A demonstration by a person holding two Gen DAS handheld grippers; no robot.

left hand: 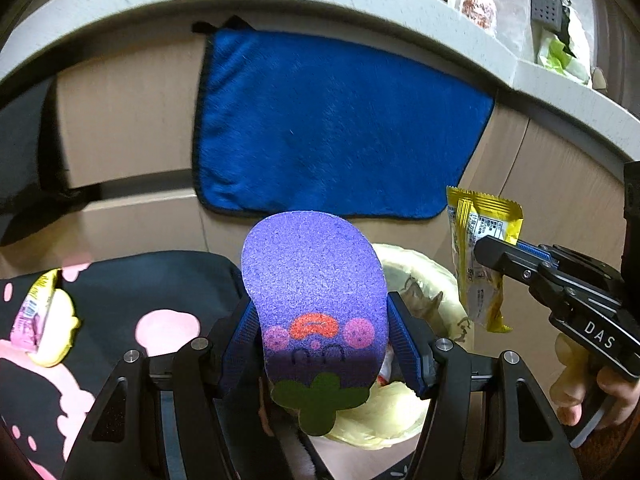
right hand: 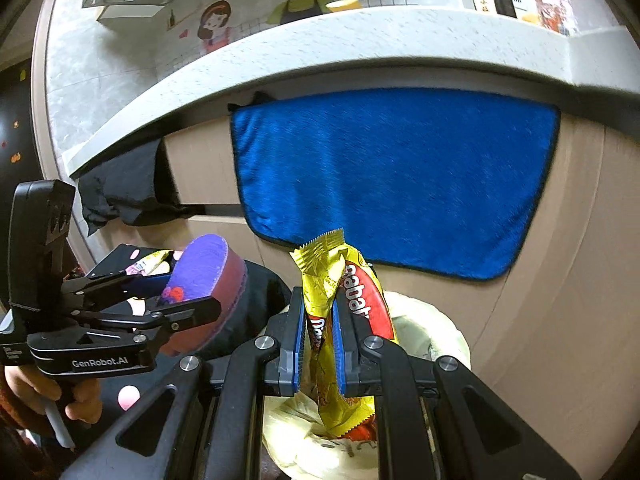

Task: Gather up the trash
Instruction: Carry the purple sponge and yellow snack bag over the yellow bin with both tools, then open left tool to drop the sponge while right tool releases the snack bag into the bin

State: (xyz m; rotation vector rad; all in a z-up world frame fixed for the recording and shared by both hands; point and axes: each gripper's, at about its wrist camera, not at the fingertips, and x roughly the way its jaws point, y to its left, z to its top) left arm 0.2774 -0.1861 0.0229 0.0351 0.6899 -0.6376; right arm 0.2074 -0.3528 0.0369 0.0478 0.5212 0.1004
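My left gripper (left hand: 320,344) is shut on a purple sponge (left hand: 316,284) with a printed face, held above a bin lined with a pale yellow bag (left hand: 404,408). It also shows in the right wrist view (right hand: 188,296), at the left. My right gripper (right hand: 318,344) is shut on a yellow and red snack wrapper (right hand: 340,292), hanging over the same bag-lined bin (right hand: 432,332). In the left wrist view the right gripper (left hand: 508,256) holds the wrapper (left hand: 476,256) at the right, beside the bin.
A blue towel (left hand: 332,128) hangs on the beige cabinet front (right hand: 580,280) under a grey counter edge (right hand: 320,52). Bottles (left hand: 478,2) stand on the counter. A black cloth with pink spots (left hand: 132,300) holding small wrappers (left hand: 44,316) lies at the left.
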